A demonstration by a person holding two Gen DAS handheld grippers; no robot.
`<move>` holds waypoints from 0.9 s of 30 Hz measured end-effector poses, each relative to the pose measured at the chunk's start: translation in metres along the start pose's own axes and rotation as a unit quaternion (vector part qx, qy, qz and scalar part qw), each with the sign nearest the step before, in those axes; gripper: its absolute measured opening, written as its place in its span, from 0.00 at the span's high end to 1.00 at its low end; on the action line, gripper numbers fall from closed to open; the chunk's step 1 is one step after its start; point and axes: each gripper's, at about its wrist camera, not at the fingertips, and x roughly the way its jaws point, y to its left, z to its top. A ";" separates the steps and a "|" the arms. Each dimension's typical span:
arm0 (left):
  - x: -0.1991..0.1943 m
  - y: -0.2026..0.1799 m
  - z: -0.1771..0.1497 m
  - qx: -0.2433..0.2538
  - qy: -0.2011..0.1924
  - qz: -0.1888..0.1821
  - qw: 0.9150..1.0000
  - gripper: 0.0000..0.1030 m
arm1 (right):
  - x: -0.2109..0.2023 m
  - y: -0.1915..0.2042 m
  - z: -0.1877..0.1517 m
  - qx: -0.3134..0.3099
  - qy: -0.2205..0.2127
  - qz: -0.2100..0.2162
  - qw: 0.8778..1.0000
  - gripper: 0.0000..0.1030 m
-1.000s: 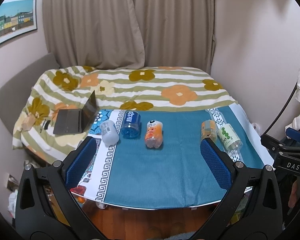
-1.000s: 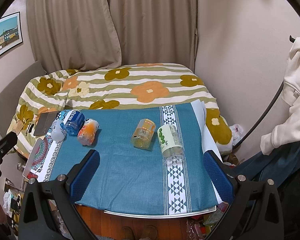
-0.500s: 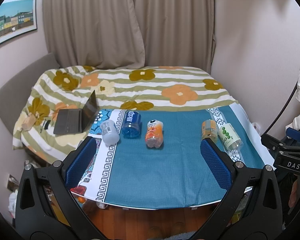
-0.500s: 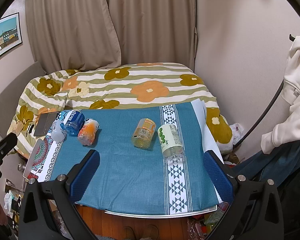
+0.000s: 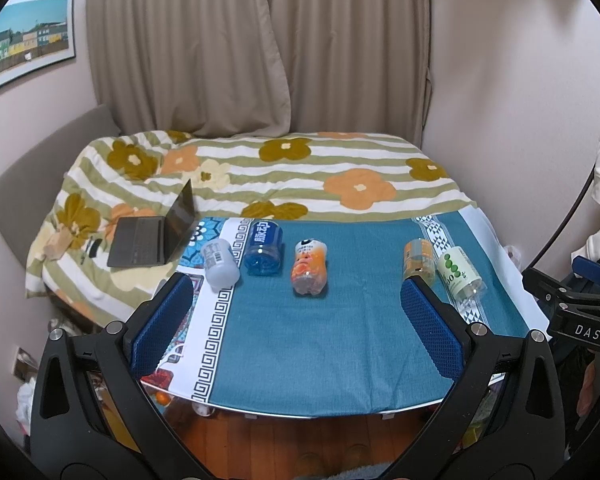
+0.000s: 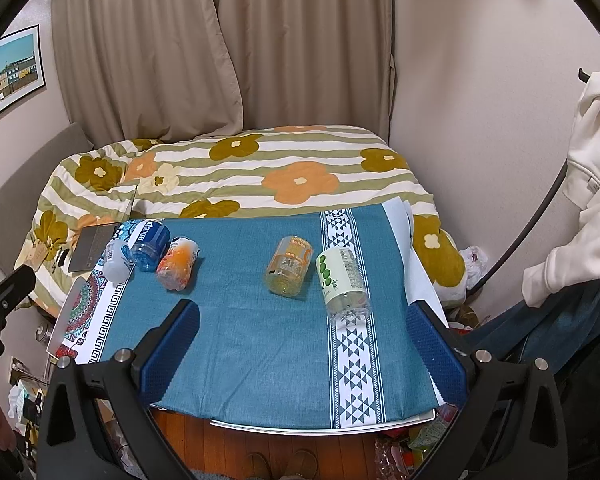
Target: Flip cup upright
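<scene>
**Grippers poised over a bench of toppled cups**

Grippers sit nearest you, one in each hand, both held back from the bench edge and above it. Your left gripper (image 5: 296, 320) has its blue-padded fingers spread wide and grips nothing. Your right gripper (image 6: 300, 344) is equally wide apart and empty. That wide spread looks like readiness: either could close around a cup's body without further adjustment.

Below them lies the bench (image 5: 320, 352), covered in a teal cloth with white patterned bands. Wooden floor shows beneath its near edge.

Further out, five bottle-shaped cups lie on their sides in a loose row across the far half of the bench, none upright. From your right: a green-dotted white cup (image 6: 342, 280) resting on the patterned band, and just beside it a yellow-orange cup (image 6: 289, 266). These two are nearest your right gripper, so they seem its natural first targets. Well apart to the left lie an orange cup (image 5: 310, 266), a blue cup (image 5: 263, 246) and a white cup (image 5: 219, 266), clustered close together within your left gripper's side. Their long axes point roughly away from you, so a grasp across the body should fit.

Beyond the bench is a bed (image 5: 300, 176) with a flowered, striped quilt; an open laptop (image 5: 156, 236) rests on it at left. Beige curtains (image 5: 260, 48) hang behind.
</scene>
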 end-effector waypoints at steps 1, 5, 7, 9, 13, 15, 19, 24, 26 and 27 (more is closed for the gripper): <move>0.000 0.000 0.000 0.000 0.000 0.000 1.000 0.00 | 0.000 0.000 0.000 0.000 0.000 0.000 1.000 0.00; 0.000 0.000 0.000 0.000 -0.001 0.000 1.000 0.00 | 0.000 0.000 0.000 0.000 0.001 0.000 1.000 0.00; 0.000 0.001 0.001 0.000 0.000 0.000 1.000 0.00 | 0.000 0.000 0.000 0.000 0.000 0.001 1.000 0.00; 0.000 0.001 0.000 0.000 0.000 0.000 1.000 0.00 | 0.000 0.000 0.000 0.000 0.000 0.001 1.000 0.00; 0.000 0.001 0.000 0.000 0.001 0.001 1.000 0.00 | 0.000 0.000 0.001 0.001 0.000 0.001 1.000 0.00; 0.000 0.001 0.000 0.000 0.002 0.002 1.000 0.00 | -0.001 0.000 0.000 0.001 0.000 0.002 1.000 0.00; -0.001 0.002 -0.001 -0.006 0.006 -0.002 1.000 0.00 | -0.002 0.002 0.001 0.001 0.000 0.008 1.000 0.00; 0.002 -0.001 0.001 -0.013 0.014 0.008 1.000 0.00 | 0.003 0.001 0.006 -0.004 -0.001 0.024 1.000 0.00; 0.004 -0.001 0.002 -0.020 0.017 0.013 1.000 0.00 | 0.007 -0.002 0.008 -0.010 0.000 0.034 0.999 0.00; 0.006 -0.001 0.003 -0.022 0.018 0.016 0.999 0.00 | 0.010 -0.002 0.009 -0.014 0.001 0.040 0.999 0.00</move>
